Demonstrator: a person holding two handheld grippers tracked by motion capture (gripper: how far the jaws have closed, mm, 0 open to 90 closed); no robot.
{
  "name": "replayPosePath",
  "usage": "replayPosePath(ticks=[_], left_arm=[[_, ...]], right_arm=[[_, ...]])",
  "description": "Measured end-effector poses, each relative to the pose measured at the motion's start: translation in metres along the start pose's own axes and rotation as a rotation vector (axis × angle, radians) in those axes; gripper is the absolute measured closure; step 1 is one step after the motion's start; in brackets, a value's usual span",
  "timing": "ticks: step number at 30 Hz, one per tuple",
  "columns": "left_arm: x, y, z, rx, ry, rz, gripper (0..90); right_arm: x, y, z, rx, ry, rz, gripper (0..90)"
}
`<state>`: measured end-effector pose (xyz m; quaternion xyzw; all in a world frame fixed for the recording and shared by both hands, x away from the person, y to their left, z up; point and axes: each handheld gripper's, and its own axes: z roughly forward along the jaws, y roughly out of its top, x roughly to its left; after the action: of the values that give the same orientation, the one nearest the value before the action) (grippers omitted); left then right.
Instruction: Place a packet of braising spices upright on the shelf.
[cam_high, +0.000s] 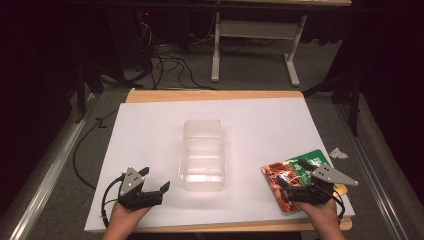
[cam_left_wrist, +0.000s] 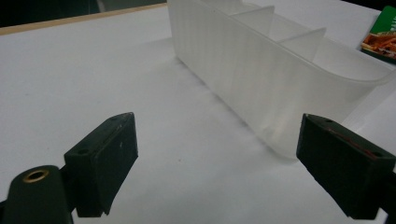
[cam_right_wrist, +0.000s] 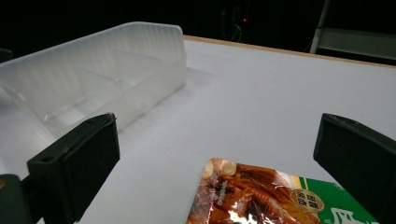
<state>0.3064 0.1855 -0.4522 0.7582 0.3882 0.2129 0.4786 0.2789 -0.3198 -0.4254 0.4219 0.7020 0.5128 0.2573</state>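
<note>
A clear plastic container (cam_high: 202, 155) with inner dividers stands in the middle of the white sheet (cam_high: 260, 125). A snack packet (cam_high: 280, 175), red-brown with a green end, lies flat at the sheet's front right. My right gripper (cam_high: 291, 173) hovers over it, open; in the right gripper view the packet (cam_right_wrist: 261, 196) lies below and between the wide black jaws (cam_right_wrist: 217, 158), untouched. The container (cam_right_wrist: 93, 84) is off to their left. My left gripper (cam_high: 155, 179) rests open at the front left. Its jaws (cam_left_wrist: 224, 158) are empty and face the container's side wall (cam_left_wrist: 280, 79).
A crumpled white scrap (cam_high: 338, 153) lies to the right of the sheet. The wooden table edge (cam_high: 215, 95) runs along the back. Beyond it are a white table frame (cam_high: 216, 50) and floor cables (cam_high: 165, 62). Bare sheet surrounds the container.
</note>
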Motion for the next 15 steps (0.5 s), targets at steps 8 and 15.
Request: replayPosePath(ticks=[8, 15], left_arm=[[-0.002, 0.002, 0.0, -0.006, -0.001, -0.017, 13.0], [0.0, 0.0, -0.001, -0.006, 0.008, -0.024, 13.0]], right_arm=[[-0.006, -0.004, -0.001, -0.007, -0.002, 0.008, 1.0], [-0.016, -0.008, -0.003, -0.003, -0.03, 0.019, 1.6]])
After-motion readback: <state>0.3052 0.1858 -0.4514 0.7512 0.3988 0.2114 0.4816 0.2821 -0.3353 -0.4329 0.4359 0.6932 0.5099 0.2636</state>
